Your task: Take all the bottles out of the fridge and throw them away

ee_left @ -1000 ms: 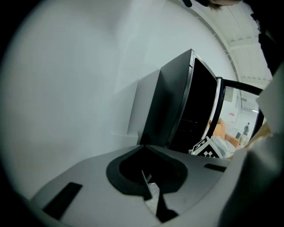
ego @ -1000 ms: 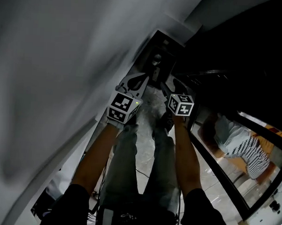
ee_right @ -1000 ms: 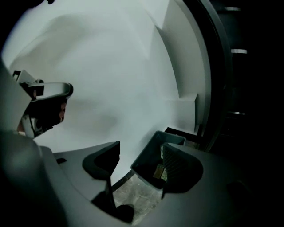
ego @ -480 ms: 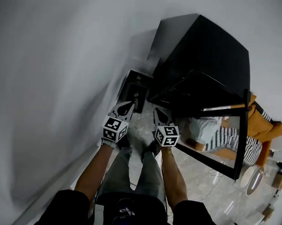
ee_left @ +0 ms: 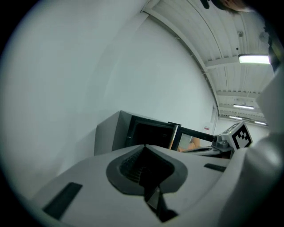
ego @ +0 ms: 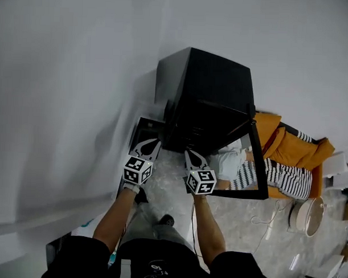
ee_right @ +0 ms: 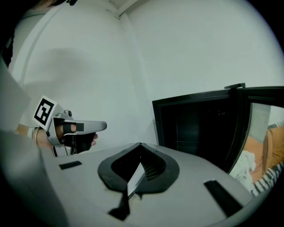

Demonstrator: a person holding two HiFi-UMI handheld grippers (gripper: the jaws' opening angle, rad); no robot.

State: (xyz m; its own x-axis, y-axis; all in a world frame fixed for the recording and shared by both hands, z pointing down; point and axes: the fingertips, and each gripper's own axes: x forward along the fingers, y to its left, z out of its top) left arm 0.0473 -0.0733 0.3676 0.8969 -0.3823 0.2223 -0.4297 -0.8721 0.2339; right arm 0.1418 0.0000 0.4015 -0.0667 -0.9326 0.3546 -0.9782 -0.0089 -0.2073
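Jaws closed and empty, the left gripper [ego: 153, 141] and right gripper [ego: 189, 153] face the black open-doored fridge [ego: 210, 91]. No bottles show; presumably light and slippery, so grip mid-body.

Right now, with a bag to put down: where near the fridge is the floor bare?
Bare floor lies in front of the fridge, between the dark box by the wall and the open door. Right of the door it is crowded: a person in orange, a cable, a round white thing.
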